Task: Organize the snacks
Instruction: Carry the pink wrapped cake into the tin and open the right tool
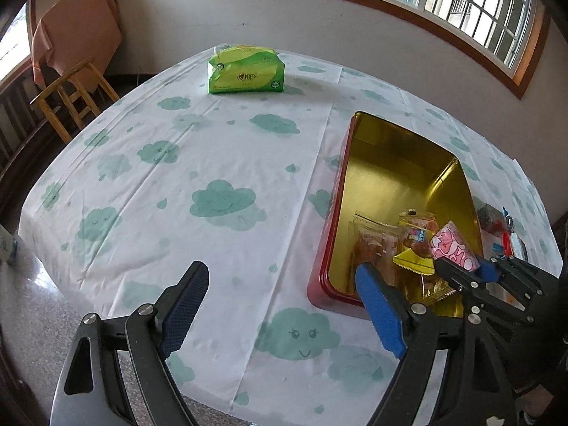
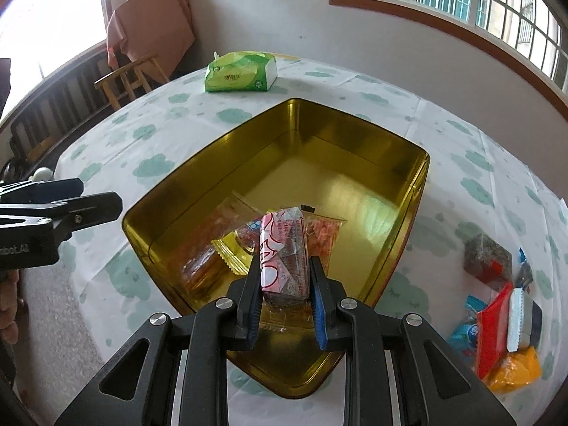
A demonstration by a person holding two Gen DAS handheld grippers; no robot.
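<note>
Right tongs (image 2: 284, 305) grip pink snack pack (image 2: 284, 259) over gold tin (image 2: 413, 191) holding few snacks, left tongs (image 1: 280, 305) open empty, loose pile (image 2: 504, 319) right of them remains.

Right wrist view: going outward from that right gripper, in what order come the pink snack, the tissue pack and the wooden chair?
1. Pink snack: clamped in the right gripper, above the tin.
2. Tissue pack: far side of the table.
3. Wooden chair: beyond the table, upper left.
</note>
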